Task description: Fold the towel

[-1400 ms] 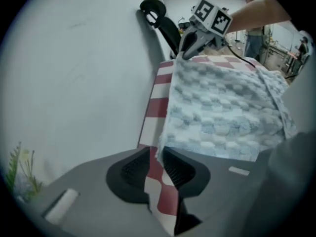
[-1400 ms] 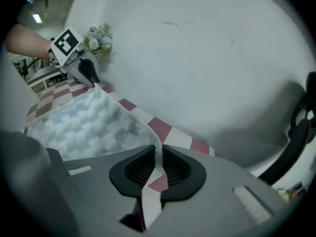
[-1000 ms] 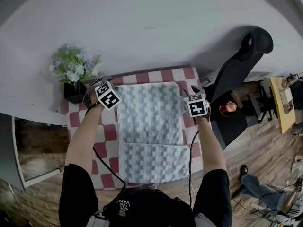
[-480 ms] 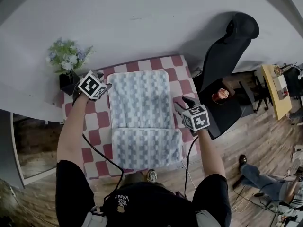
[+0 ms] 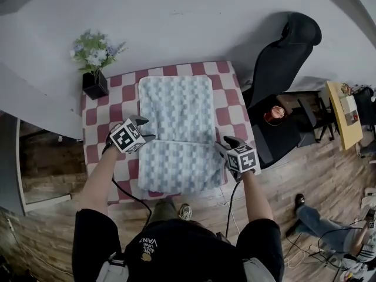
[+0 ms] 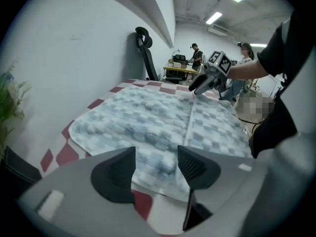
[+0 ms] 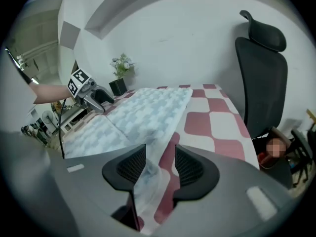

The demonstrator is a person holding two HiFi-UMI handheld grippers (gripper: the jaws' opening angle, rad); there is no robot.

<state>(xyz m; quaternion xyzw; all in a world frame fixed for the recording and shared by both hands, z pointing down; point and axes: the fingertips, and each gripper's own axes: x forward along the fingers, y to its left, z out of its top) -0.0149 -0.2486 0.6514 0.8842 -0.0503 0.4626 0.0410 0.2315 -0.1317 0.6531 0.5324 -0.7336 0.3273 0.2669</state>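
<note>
A grey-and-white checked towel [image 5: 176, 113] lies flat on the table with a crease across it, the shorter part nearest me. My left gripper [image 5: 147, 130] hovers at the towel's left edge by the crease. Its jaws have just been opening and stand wide, with the towel [image 6: 148, 117] under them and nothing gripped. My right gripper [image 5: 224, 148] is at the towel's right edge, just below the crease. That edge [image 7: 150, 174] runs into the gap between its jaws, but a gap still shows beside it. Each gripper view shows the other gripper across the towel.
A red-and-white checked cloth [image 5: 235, 107] covers the table. A potted plant [image 5: 95, 60] stands at the far left corner. A black office chair [image 5: 282, 57] stands by the table's right side, with a red cup [image 5: 272, 115] beside it. People stand in the room's background [image 6: 196, 53].
Both grippers have come back toward me from the towel's far corners along its sides to the crease. The towel stayed flat.
</note>
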